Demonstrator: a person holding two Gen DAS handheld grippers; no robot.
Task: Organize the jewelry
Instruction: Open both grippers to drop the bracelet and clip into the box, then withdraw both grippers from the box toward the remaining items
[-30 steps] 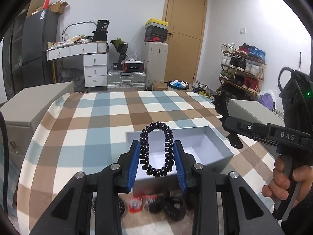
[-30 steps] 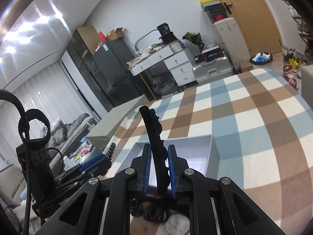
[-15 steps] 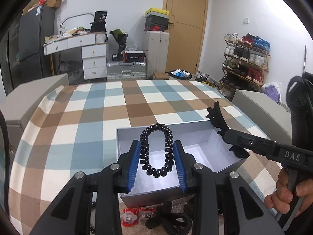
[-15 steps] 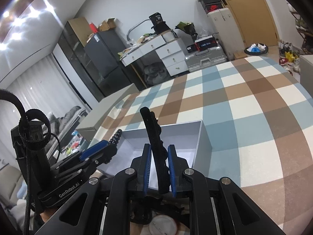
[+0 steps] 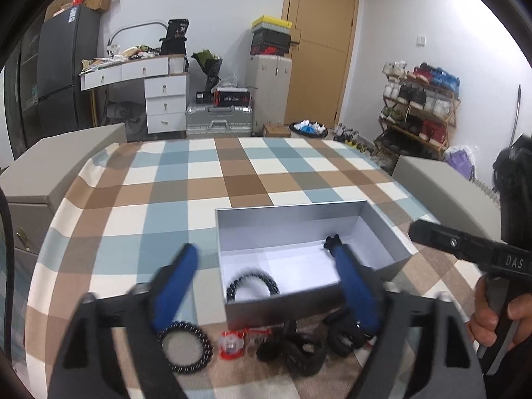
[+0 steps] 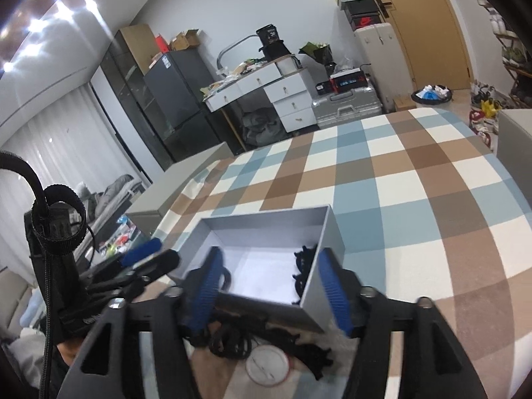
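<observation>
Left wrist view
Left claw: the left gripper (image 5: 262, 286) is springing wide, its jaws opening at this moment, with nothing pressed between the blue pads (image 5: 173, 286); half a second back they were pinching the black beaded bracelet (image 5: 252, 285).
Bracelet: it is now lying loose on the white floor of the grey box (image 5: 309, 302), at the near left corner, apart from both pads.
Hair clip: a black toothed clip (image 5: 332, 242) is showing inside the box, just past the tip of the right-hand pad; whether it is already resting there I cannot tell from this view.
Right claw: the other tool is reaching in from the right edge, a hand (image 5: 498, 319) gripping its handle.
Waiting pile: a black spiral ring (image 5: 185, 346), a red-and-clear trinket (image 5: 231, 344) and a tangle of black hair ties (image 5: 302, 345) are sitting on the checked cloth (image 5: 206, 179) just in front of the box.

Right wrist view
Right claw: the right gripper (image 6: 269, 296) is also opening, pads well apart and holding nothing; the clip (image 6: 304, 276) it was clamping is now lying inside the box (image 6: 324, 266), against the right wall.
Leftovers: dark bands and a white round lid (image 6: 267, 364) are lying on the cloth below the jaws.

Meaning
Progress: two pieces appear to be going in at once, so I judge both claws free for the pile outside the box.
</observation>
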